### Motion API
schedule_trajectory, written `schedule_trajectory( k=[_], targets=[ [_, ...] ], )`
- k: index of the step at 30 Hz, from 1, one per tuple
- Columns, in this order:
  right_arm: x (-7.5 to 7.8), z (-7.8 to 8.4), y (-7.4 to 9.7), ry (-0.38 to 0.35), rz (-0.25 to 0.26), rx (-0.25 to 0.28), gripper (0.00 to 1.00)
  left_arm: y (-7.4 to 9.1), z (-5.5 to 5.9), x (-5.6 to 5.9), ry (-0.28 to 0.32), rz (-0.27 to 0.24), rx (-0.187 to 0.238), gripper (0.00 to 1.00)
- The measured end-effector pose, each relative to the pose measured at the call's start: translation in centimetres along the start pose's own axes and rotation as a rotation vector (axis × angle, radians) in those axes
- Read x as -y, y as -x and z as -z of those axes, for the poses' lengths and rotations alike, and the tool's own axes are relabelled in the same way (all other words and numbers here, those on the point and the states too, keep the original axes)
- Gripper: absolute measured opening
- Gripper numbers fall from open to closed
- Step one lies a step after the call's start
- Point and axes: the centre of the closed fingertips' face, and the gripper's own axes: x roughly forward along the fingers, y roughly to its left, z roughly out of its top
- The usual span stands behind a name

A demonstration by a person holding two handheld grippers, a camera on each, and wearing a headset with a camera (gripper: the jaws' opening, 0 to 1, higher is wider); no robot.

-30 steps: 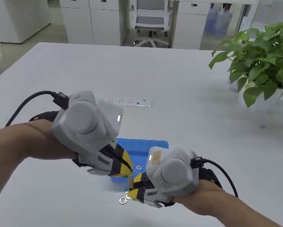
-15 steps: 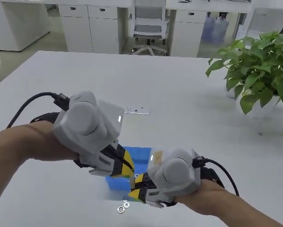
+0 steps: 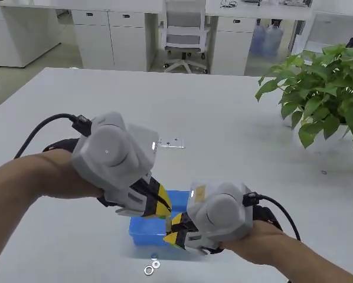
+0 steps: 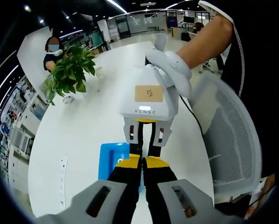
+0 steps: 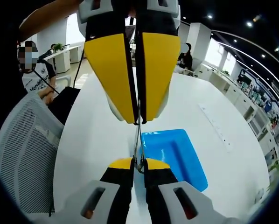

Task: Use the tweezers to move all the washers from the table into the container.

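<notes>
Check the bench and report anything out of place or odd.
Nothing is spilled or damaged. Loose washers lie on the table just outside the blue container. The one oddity: the tweezers are clamped by the left tool and the right tool at once.

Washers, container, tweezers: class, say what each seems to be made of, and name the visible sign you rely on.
Washers: likely metal, since they are small silvery rings with a pale glint.
Container: probably plastic; it is a smooth, shallow tray in uniform bright blue with rounded edges.
Tweezers: apparently metal, showing as thin grey shiny strips, though too slender to be sure.
</notes>
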Motion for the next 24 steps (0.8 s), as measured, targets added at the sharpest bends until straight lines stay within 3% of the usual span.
schedule_trajectory(
  k=[24],
  targets=[
    [3.3,1.3,-1.8,-0.015,0.002,0.001,0.1,-1.6,1.4,-3.3,0.009,-0.006,0.01,0.05]
  ],
)
